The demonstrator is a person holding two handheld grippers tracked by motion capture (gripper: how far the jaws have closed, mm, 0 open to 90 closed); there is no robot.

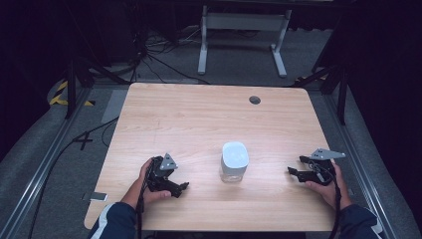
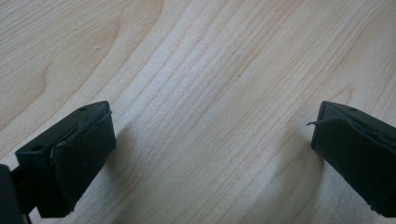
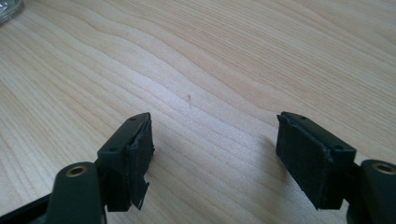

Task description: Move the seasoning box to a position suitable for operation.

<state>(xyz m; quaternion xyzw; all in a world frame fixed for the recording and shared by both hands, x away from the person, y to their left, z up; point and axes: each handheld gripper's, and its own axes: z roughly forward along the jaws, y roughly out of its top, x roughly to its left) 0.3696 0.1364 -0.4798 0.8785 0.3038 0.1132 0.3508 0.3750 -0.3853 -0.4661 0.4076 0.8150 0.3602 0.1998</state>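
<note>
A clear jar point(image 1: 234, 169) with a white square lid point(image 1: 235, 155) stands upright on the wooden table point(image 1: 209, 119), near its front middle. My left gripper point(image 1: 178, 187) rests on the table left of the jar, held by a hand, jaws wide apart over bare wood point(image 2: 210, 123). My right gripper point(image 1: 296, 166) rests to the right of the jar, also held by a hand. Its jaws point toward the jar and stand open on bare wood point(image 3: 215, 126). A sliver of the jar point(image 3: 7, 9) shows at the top left corner of the right gripper view. Neither gripper touches the jar.
A round cable hole point(image 1: 255, 100) sits near the table's far edge. Behind the table stands a white desk frame point(image 1: 244, 22), with cables point(image 1: 149, 55) on the grey floor. A small flat device point(image 1: 94, 196) lies on the floor by the table's front left corner.
</note>
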